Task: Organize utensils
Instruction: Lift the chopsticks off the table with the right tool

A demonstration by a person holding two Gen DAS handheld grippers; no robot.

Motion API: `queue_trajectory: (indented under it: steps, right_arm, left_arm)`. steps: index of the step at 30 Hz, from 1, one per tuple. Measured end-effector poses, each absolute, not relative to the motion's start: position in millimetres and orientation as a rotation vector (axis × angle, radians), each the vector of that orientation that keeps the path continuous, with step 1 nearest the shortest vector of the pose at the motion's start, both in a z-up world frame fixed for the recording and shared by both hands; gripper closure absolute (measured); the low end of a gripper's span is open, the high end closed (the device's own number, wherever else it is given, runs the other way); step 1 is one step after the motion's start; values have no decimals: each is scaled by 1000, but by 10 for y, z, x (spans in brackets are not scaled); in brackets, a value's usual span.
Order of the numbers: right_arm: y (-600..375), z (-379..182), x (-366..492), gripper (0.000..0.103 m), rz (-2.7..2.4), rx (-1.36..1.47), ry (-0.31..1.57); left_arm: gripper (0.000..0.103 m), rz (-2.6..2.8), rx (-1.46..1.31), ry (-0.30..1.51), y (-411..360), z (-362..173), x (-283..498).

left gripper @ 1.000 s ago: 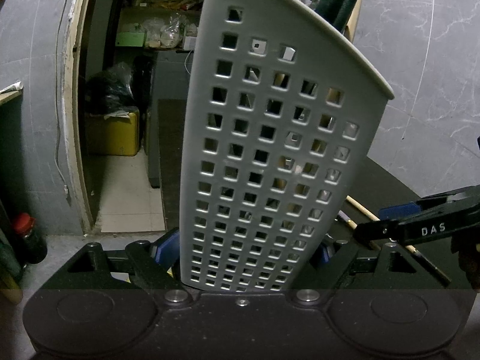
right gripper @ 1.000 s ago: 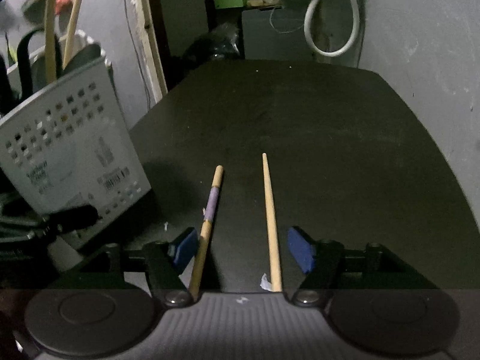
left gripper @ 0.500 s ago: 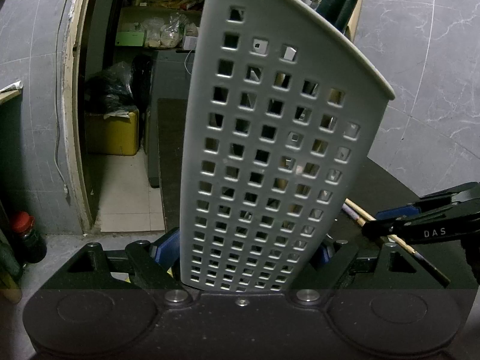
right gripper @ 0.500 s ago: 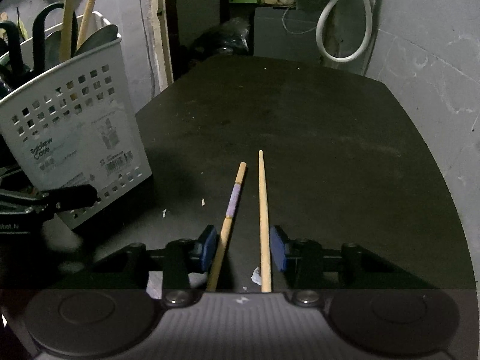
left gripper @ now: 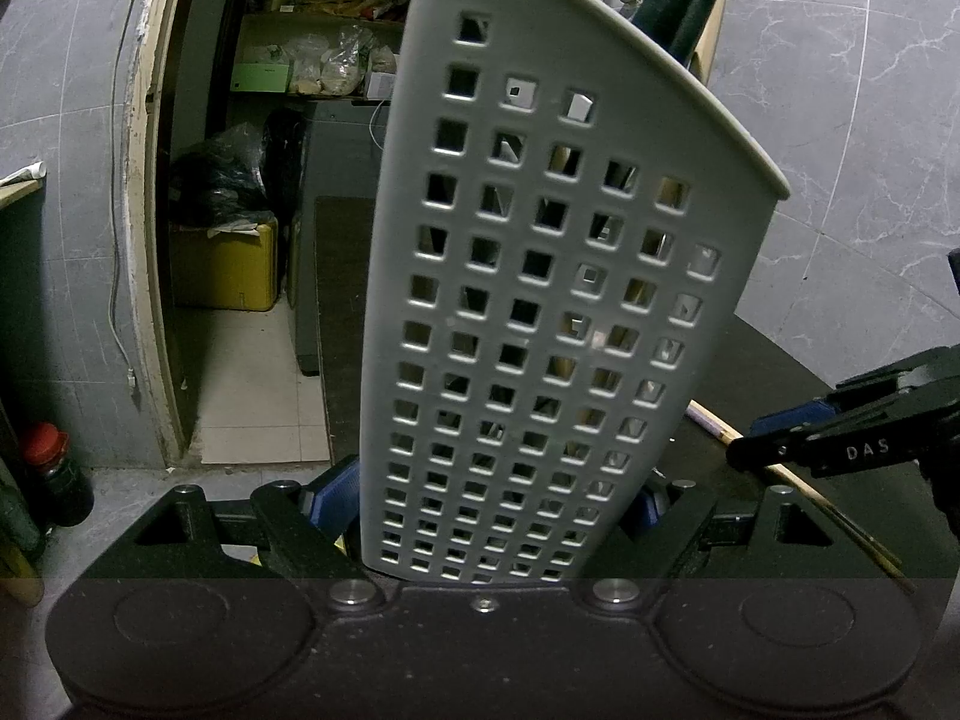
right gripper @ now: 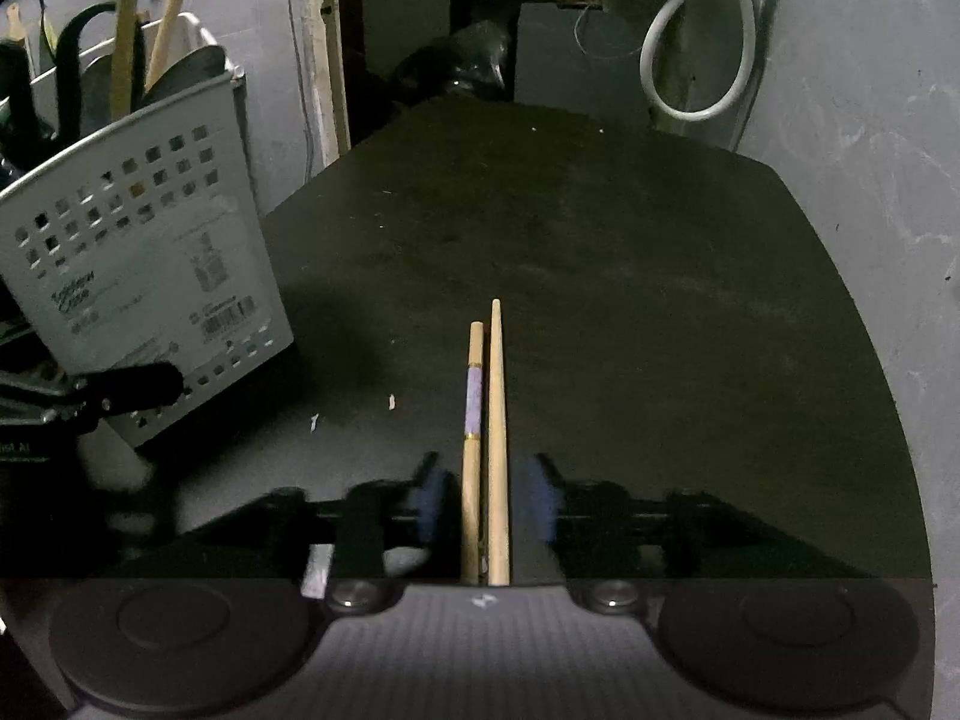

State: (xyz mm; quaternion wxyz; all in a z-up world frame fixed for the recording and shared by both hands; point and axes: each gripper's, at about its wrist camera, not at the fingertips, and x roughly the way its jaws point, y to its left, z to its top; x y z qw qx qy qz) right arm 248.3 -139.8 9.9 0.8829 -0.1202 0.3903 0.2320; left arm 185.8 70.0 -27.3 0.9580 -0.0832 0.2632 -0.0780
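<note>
A grey perforated utensil basket (left gripper: 540,300) stands on the black table with my left gripper (left gripper: 498,498) shut on its base, blue pads pressing both sides. Wooden handles, a black handle and a metal spoon (right gripper: 180,72) stick out of the basket (right gripper: 138,276). Two chopsticks lie side by side on the table, one plain (right gripper: 496,390) and one with a purple band (right gripper: 474,396). My right gripper (right gripper: 485,504) straddles their near ends. Its jaws are opening, and a small gap shows between each blurred pad and the sticks. In the left wrist view the right gripper (left gripper: 840,438) sits right of the basket.
The black table (right gripper: 600,270) ends at a grey wall on the right and at the back. A grey hose (right gripper: 690,60) hangs behind it. Small white scraps (right gripper: 391,401) lie left of the chopsticks. A doorway with a yellow box (left gripper: 228,264) opens at the left.
The right jaws narrowed around the two chopsticks and pushed them together from a spread pair into a parallel pair. The left gripper and the basket kept still.
</note>
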Motion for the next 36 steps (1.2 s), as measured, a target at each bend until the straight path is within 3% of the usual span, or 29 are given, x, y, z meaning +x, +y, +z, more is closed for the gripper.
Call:
queue_trajectory:
  steps: [6,9,18,36]
  right_arm:
    - [-1326,117,2616,64,511,-263,848]
    - [-1306,143,2670,89,524,-282,873]
    - [-1329,207,2821,90,531,-246,933]
    - [-1909,244,2783,89,627,119,705]
  left_arm:
    - [18,-157,-170,534,698,-273,1860]
    - [18,-158,-169,534,701,-273,1857]
    - [18,-158,-173,532,710,-276,1851]
    - [18,-157,-164,539,685,-268,1863]
